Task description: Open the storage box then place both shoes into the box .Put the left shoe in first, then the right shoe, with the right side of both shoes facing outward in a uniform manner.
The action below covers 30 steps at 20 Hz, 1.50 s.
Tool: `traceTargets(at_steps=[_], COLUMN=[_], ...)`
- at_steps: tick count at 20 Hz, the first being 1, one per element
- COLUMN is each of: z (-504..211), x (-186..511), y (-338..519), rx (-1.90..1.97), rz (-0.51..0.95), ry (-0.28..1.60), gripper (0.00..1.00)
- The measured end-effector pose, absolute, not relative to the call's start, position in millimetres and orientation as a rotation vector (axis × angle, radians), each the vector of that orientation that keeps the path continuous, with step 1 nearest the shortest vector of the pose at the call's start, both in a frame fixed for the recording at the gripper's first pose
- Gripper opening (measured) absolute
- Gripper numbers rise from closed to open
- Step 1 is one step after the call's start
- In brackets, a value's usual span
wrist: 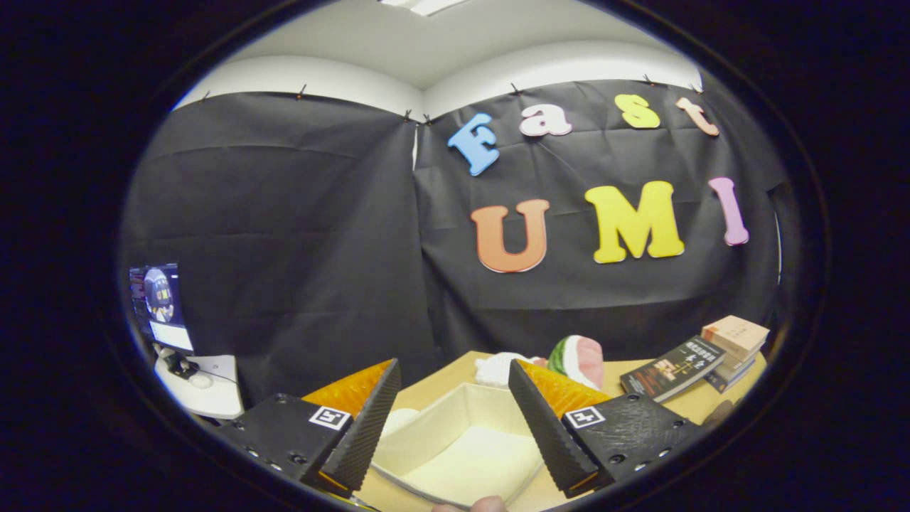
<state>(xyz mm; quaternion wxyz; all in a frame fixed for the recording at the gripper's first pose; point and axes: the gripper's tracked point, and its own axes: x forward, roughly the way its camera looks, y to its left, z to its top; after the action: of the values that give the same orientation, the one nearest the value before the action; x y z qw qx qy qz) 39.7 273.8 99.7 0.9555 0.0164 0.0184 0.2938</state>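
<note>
Lab booth, probably: black cloth wall (298,235), monitor (158,302), books (700,363) on table (441,387).

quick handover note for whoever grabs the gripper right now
Gripper: open, holding nothing, fingers spread above the storage box.
Box: on the table, open at the top, inside looks bare; a fingertip shows at its near edge.
A white shoe-like thing lies just beyond the box, partly hidden; I cannot tell which shoe. Books sit further off.
Done: box looks open. Left: left shoe in, then right shoe.
</note>
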Motion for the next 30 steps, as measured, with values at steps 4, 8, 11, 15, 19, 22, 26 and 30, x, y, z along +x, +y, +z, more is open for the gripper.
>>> traceTargets(at_steps=[4, 8, 11, 15, 19, 22, 26, 30], z=[91.4, 77.2, 42.1, -32.9, -92.3, -115.1, -139.1, -160.7], x=[48.4, 62.2, 74.1, 87.1, 99.1, 105.6, 118.5, 122.7], y=[189.5, 100.2, 41.4, -8.5, -20.0, -19.5, -21.0, -11.6], rx=[0.021, -0.031, -0.089, -0.065, 0.008, 0.061, 0.062, 0.157], rz=[0.475, 0.341, 0.241, 0.159, 0.134, 0.119, 0.089, 0.108], ry=[0.068, 0.127, 0.243, 0.477, 0.689, 0.779, 0.838, 0.923], gripper=[0.93, 0.94, 0.94, 0.94, 0.93, 0.93, 0.82, 0.49])
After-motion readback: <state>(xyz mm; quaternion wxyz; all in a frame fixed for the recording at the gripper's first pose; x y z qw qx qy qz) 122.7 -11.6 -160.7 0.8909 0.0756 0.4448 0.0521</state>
